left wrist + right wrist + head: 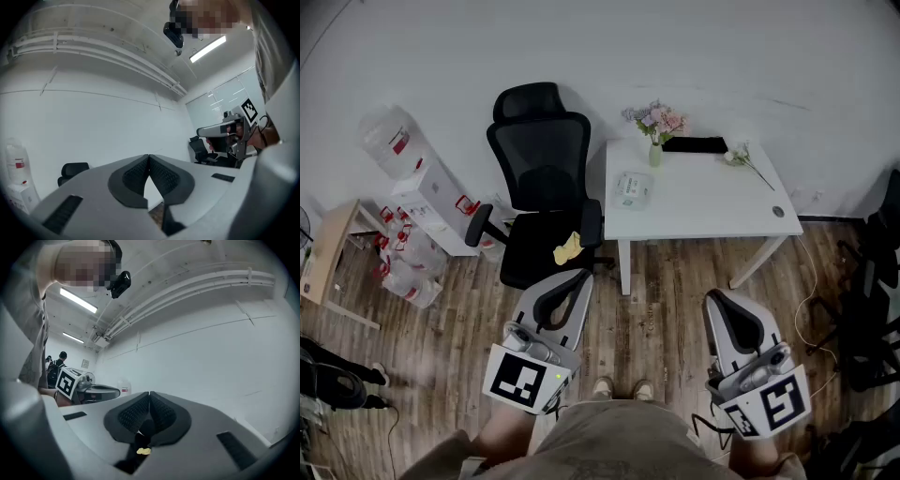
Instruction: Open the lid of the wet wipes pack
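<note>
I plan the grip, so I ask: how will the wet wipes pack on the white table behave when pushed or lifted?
The wet wipes pack looks like a soft, flat pouch, so it would probably sag if lifted by one end. It lies flat on the smooth white table, so it may slide when pushed rather than roll.

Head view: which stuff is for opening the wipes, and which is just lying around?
For the job: pale rectangular wet wipes pack on the white table; left gripper and right gripper, both shut and empty.
Just lying about: black mesh office chair, yellow cloth on its seat, vase of pink flowers, flat black thing.
</note>
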Action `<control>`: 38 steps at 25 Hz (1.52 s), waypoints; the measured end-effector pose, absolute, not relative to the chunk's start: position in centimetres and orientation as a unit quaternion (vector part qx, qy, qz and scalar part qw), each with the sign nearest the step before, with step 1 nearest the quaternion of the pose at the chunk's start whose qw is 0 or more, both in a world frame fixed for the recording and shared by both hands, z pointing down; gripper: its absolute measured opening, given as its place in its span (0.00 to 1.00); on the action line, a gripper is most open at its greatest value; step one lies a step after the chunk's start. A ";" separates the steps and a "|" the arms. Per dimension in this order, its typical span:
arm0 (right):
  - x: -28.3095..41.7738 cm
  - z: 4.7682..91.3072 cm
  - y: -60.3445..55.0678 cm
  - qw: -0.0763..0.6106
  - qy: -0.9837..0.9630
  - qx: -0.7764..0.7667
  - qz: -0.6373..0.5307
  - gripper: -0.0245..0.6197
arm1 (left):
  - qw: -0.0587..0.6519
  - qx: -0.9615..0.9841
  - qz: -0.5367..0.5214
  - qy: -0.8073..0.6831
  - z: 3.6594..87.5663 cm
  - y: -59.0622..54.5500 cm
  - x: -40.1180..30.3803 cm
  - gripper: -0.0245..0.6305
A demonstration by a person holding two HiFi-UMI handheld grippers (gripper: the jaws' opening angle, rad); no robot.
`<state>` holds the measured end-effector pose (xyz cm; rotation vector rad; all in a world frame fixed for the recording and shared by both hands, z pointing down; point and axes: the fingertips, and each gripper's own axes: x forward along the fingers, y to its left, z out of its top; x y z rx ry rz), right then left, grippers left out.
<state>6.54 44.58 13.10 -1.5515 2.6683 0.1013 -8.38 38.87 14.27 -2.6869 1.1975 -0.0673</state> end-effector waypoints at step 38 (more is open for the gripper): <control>12.4 19.0 37.7 0.032 0.876 -0.481 0.004 0.30 | 0.083 -0.897 -0.037 0.433 18.9 33.9 -2.6 0.06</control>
